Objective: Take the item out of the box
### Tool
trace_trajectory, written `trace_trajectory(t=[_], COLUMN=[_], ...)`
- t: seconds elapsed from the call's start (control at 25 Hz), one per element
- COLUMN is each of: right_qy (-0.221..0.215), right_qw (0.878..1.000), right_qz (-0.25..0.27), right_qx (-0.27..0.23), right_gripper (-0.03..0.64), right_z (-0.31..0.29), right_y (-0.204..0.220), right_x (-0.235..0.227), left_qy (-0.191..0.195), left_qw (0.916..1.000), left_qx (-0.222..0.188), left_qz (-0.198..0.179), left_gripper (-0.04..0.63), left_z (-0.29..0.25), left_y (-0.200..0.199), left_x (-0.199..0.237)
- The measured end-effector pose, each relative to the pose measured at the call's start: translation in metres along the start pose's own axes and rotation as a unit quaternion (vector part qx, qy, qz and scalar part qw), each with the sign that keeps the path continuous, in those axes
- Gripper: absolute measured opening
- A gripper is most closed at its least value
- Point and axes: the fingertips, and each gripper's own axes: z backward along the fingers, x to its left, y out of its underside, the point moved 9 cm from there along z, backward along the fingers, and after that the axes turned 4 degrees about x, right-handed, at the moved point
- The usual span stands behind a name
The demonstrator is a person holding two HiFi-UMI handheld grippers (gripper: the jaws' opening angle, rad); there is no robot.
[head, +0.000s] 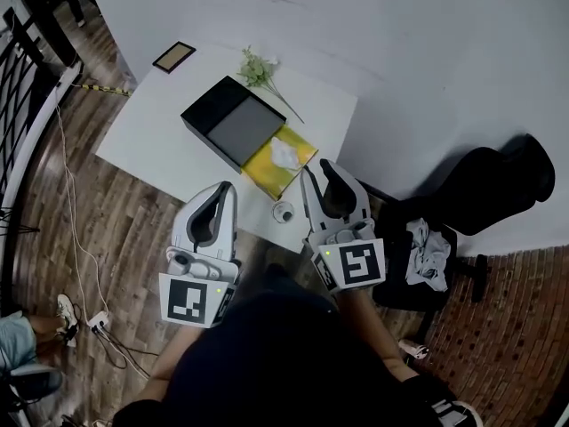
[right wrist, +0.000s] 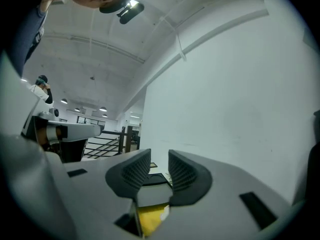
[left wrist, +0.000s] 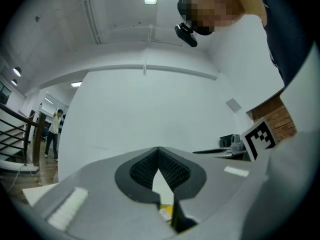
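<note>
A black box [head: 233,120] with a flat grey top lies on the white table [head: 151,140]. Against its near right side sits a yellow box [head: 281,159] with something white and crumpled in it. My left gripper [head: 228,189] hovers over the table's near edge, short of both boxes, its jaws shut on nothing [left wrist: 158,156]. My right gripper [head: 313,169] is just right of the yellow box, open and empty [right wrist: 159,166]. In the right gripper view the yellow box [right wrist: 150,216] shows low between the jaws, with the black box [right wrist: 152,179] behind it.
A green sprig [head: 258,68] and a small framed card [head: 174,57] lie at the table's far side. A small round object [head: 283,212] sits at the near edge between the grippers. A black chair with cloth [head: 427,249] stands right; cables [head: 76,238] trail on the floor left.
</note>
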Motion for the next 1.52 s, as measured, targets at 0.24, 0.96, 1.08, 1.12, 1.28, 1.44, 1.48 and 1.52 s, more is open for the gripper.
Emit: trace_trajectory(t=[0.24,0.96,1.08,1.12,1.28,1.44,1.48,1.52], right_qy=[-0.043,-0.081,-0.076,-0.075,-0.071,-0.072,-0.074,-0.075], right_qw=[0.999,0.996,0.997,0.997,0.997,0.996,0.995,0.995], right_qz=[0.002,-0.023,-0.021,-0.02,-0.02,-0.011,-0.006,-0.003], right_qx=[-0.003,0.017,0.026,0.029,0.037,0.054,0.06,0.067], right_gripper=[0.1,0.1,0.1,0.1,0.1,0.1,0.1,0.1], right_z=[-0.028,-0.075,-0.083,-0.086,-0.094,-0.102,-0.103,-0.105], right_y=[0.006,0.034,0.033,0.032,0.034,0.04,0.042,0.045], right_x=[-0.042,-0.06,-0.061,-0.062,-0.063,-0.063,-0.063,-0.063], left_qy=[-0.038,-0.057,-0.056,-0.054,-0.046,-0.039,-0.038,-0.038], left_qw=[0.9993,0.9975,0.9954,0.995,0.9952,0.994,0.9939,0.9931], left_qx=[0.006,0.039,0.077,0.083,0.086,0.102,0.104,0.111], left_qz=[-0.007,-0.011,-0.008,-0.008,-0.009,-0.006,-0.005,-0.003], left_gripper=[0.011,0.011,0.011,0.011,0.011,0.011,0.011,0.011], left_z=[-0.042,-0.081,-0.088,-0.09,-0.101,-0.106,-0.107,-0.108], left_y=[0.008,0.031,0.039,0.041,0.042,0.049,0.051,0.054], left_x=[-0.012,0.001,0.01,0.012,0.021,0.025,0.026,0.027])
